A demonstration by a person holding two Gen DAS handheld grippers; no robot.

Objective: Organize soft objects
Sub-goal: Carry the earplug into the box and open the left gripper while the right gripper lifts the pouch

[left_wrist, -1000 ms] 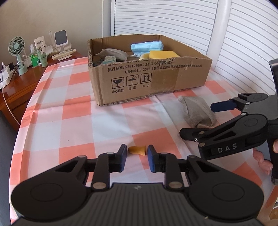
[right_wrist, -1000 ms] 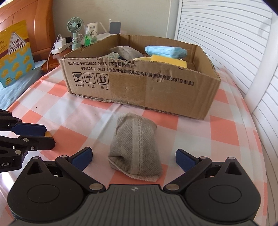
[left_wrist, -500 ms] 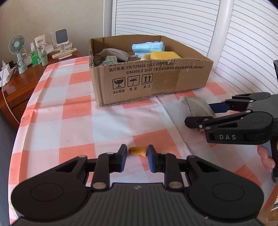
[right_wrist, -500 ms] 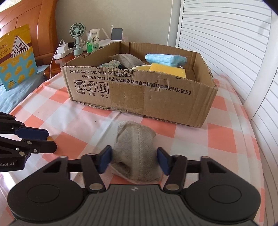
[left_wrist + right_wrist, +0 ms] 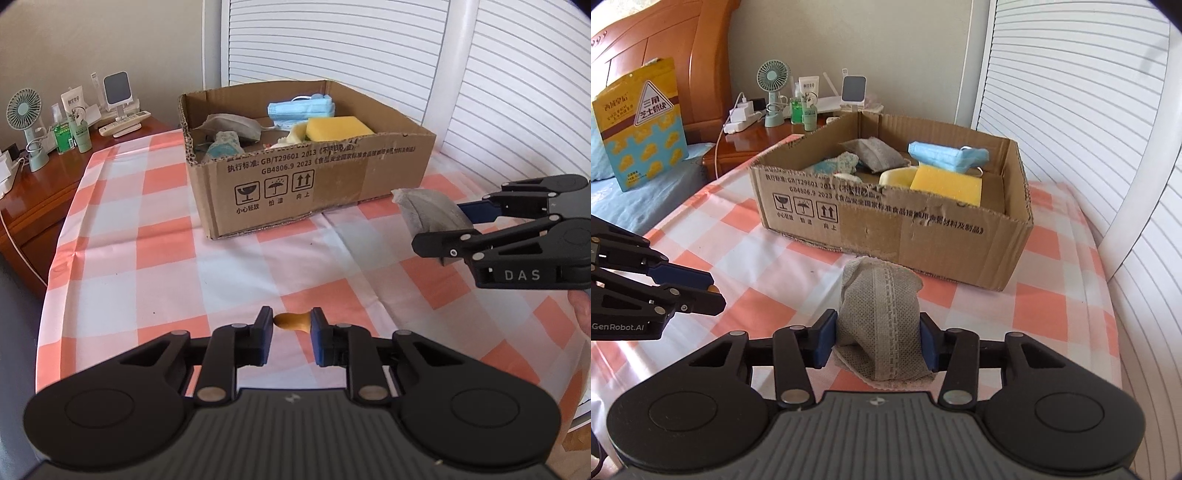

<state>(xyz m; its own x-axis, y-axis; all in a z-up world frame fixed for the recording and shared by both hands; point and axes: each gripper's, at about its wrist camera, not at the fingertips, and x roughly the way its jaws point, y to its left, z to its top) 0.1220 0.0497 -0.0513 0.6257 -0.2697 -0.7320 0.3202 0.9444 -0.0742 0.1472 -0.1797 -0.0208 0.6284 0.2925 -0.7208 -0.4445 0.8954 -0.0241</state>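
The left tool (image 5: 291,325) pinched a small orange foam earplug (image 5: 291,320) while the right tool (image 5: 877,338), jaws closing, squeezed a grey fabric pouch (image 5: 881,317) above the bench (image 5: 147,236), both apparently bound for the cardboard box (image 5: 886,218).

We find the checked cloth (image 5: 147,266) bare left of the cardboard box (image 5: 295,192). The box's open top is crowded with soft items; its front wall stands between both grippers and the interior.
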